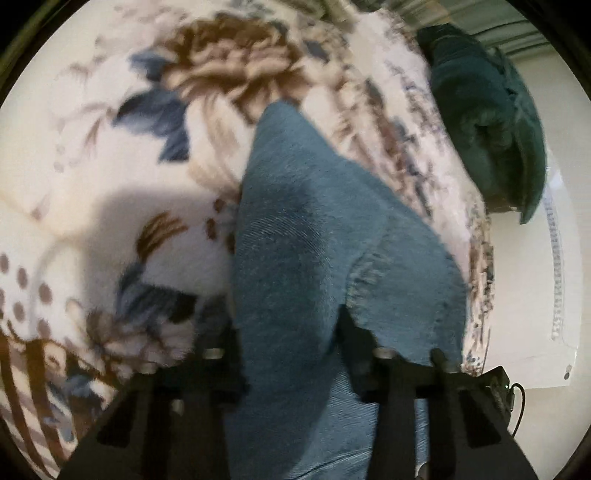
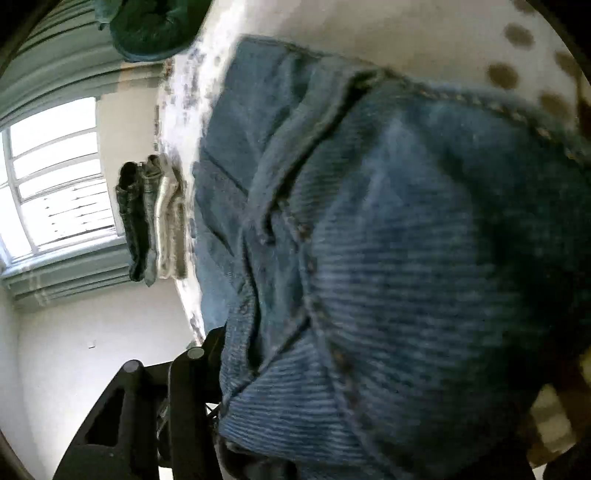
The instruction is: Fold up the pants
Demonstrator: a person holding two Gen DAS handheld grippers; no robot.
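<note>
The blue denim pants point(image 1: 306, 229) hang from my left gripper point(image 1: 291, 354) over a floral blanket point(image 1: 110, 206). The cloth runs between the two black fingers point(image 1: 218, 350), which are shut on it; a hemmed edge point(image 1: 369, 284) drapes over the right finger. In the right wrist view the pants point(image 2: 406, 258) fill most of the frame, bunched with seams and stitching. Only the left finger point(image 2: 192, 369) of my right gripper point(image 2: 295, 387) shows; the denim covers the other finger and the gap, and the cloth seems clamped there.
A dark green rolled blanket point(image 1: 484, 110) lies at the bed's far edge, and it also shows in the right wrist view point(image 2: 151, 26). A stack of folded clothes point(image 2: 151, 218) sits on the bed near a bright window point(image 2: 55, 177). White wall lies beyond.
</note>
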